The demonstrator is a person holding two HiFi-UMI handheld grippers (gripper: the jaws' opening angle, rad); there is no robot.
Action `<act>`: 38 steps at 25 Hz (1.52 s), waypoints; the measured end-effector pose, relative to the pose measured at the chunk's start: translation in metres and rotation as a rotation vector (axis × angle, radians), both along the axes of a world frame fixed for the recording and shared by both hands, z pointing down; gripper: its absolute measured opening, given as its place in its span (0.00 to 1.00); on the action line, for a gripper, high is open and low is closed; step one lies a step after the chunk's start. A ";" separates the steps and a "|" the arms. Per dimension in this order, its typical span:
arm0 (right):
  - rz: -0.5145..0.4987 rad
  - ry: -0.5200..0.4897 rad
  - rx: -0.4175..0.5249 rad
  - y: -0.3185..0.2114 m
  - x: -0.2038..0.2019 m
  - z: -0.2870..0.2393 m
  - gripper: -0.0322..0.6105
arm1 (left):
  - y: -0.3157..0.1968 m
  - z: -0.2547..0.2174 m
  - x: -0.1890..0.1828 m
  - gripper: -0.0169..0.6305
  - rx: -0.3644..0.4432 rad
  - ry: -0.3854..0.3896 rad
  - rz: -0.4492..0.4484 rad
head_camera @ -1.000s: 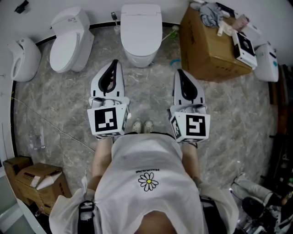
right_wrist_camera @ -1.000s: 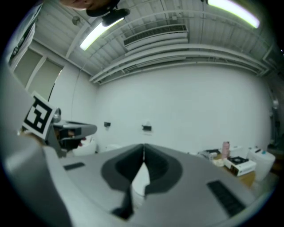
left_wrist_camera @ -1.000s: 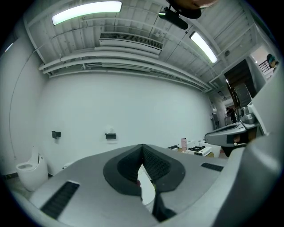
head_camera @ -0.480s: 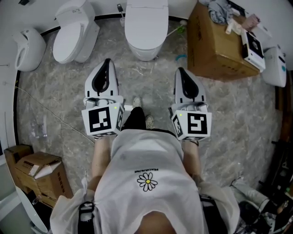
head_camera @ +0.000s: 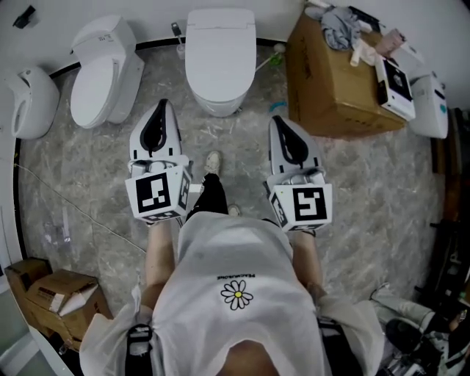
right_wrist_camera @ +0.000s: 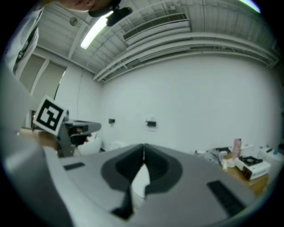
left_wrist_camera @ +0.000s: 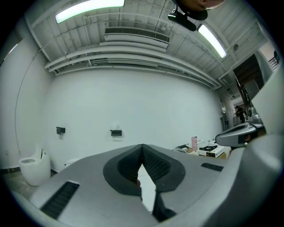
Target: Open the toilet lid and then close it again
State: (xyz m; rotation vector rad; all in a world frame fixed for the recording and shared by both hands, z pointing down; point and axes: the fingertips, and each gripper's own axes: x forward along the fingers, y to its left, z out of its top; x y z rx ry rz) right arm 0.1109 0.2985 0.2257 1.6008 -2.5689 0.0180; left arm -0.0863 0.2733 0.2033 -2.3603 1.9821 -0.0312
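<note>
tools: left tool, right tool closed, empty
toilet lid: down
risk: closed tips may skid off smooth lid edge

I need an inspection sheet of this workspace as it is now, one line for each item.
Surface: grey marbled floor.
Job's things: middle toilet, lid down, untouched.
Clutter: second toilet at left; cardboard box at right, cloth and small items on top; small boxes near left.
Grippers: left gripper and right gripper shut, empty, short of the toilet.
Cables: thin wire on the floor at left.
Surroundings: white wall, strip lights overhead.
</note>
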 end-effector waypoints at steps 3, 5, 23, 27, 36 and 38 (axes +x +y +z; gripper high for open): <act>0.022 -0.017 -0.010 -0.030 -0.003 0.000 0.10 | -0.034 0.000 -0.009 0.06 0.013 0.021 0.009; 0.022 -0.071 -0.032 -0.047 -0.006 -0.005 0.10 | -0.056 0.005 -0.012 0.06 -0.001 0.031 0.029; 0.131 -0.080 -0.038 -0.224 -0.047 -0.013 0.10 | -0.234 0.008 -0.065 0.06 -0.016 0.061 0.083; 0.150 -0.098 -0.051 -0.243 -0.047 -0.006 0.10 | -0.253 0.021 -0.070 0.06 -0.044 0.068 0.084; 0.133 -0.050 -0.016 -0.274 -0.026 0.002 0.10 | -0.270 0.024 -0.032 0.06 -0.060 0.059 0.084; 0.130 -0.039 -0.018 -0.280 -0.026 0.006 0.10 | -0.272 0.022 -0.028 0.06 -0.056 0.064 0.085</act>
